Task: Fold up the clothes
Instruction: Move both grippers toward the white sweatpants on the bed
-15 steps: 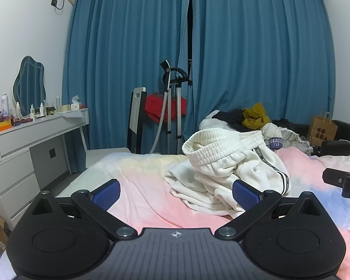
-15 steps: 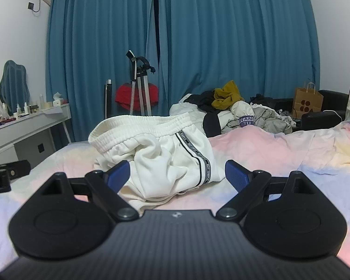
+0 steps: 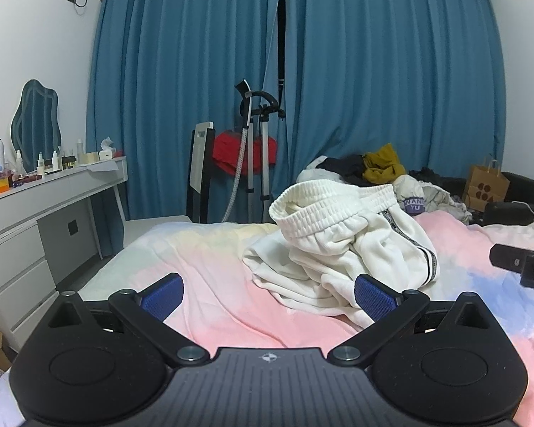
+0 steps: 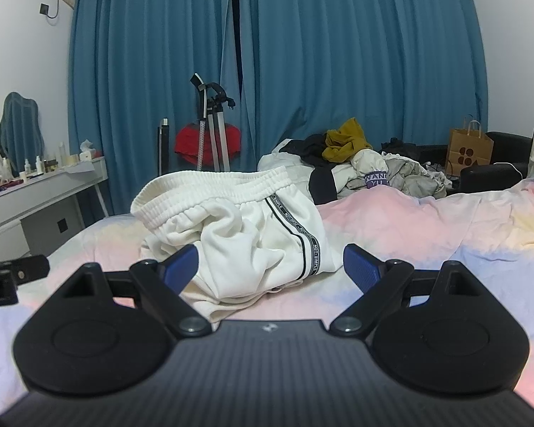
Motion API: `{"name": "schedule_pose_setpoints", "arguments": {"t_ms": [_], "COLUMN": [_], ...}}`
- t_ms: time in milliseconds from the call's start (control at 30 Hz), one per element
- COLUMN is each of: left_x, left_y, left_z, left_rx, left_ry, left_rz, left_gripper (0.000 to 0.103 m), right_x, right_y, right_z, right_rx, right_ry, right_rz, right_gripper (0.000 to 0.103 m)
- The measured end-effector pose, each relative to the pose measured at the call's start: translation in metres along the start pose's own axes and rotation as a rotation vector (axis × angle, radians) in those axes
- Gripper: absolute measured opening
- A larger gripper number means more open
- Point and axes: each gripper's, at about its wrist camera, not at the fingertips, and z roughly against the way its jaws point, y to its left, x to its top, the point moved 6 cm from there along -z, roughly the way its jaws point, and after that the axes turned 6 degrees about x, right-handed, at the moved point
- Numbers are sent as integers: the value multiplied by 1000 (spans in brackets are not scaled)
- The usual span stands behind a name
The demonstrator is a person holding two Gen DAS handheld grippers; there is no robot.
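Bedroom with blue curtains [image 3: 373,89] behind, a white dressing table [image 3: 46,206] at 9 o'clock, and a bed under a pastel pink, yellow and blue cover [image 3: 213,277] below.

Left gripper [image 3: 268,293] held low over the cover, jaws spread wide, nothing between the blue pads [image 3: 162,295]. Right gripper [image 4: 270,265] likewise spread and empty, only the near edge of the cloth seen between its fingers.

Just ahead, at 12 to 1 o'clock from the left gripper and at 11 to 12 o'clock from the right one: white sweatpants [image 3: 341,245] in a crumpled heap on the cover, elastic waistband [image 3: 324,203] on top, a black-and-white lettered stripe [image 4: 295,227] down the side.

Probably soft, light, floppy, not fragile and not slippery; likely to sag and unroll when lifted. Best hold, as a judgement: the thick ribbed waistband, one gripper at each end.

Counted: two grippers, one pair of sweatpants, one pile of unfolded clothes [image 4: 356,163] farther at 1 o'clock, one brown paper bag [image 4: 470,149] at 2 o'clock.
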Motion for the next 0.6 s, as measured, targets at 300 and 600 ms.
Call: {"name": "schedule_pose_setpoints", "arguments": {"t_ms": [300,600], "left_x": [-2,-4], "left_y": [1,2], "left_z": [-1,-5], "left_rx": [-3,-10], "left_ry": [5,6], "left_rz": [3,10], "left_gripper": [103,103], "right_x": [0,1], "right_y": [-5,-6], "right_z": [0,-1], "right_rx": [-3,-7], "right_ry": [7,17], "right_rz": [-16,-24], "right_gripper": [90,90]}}
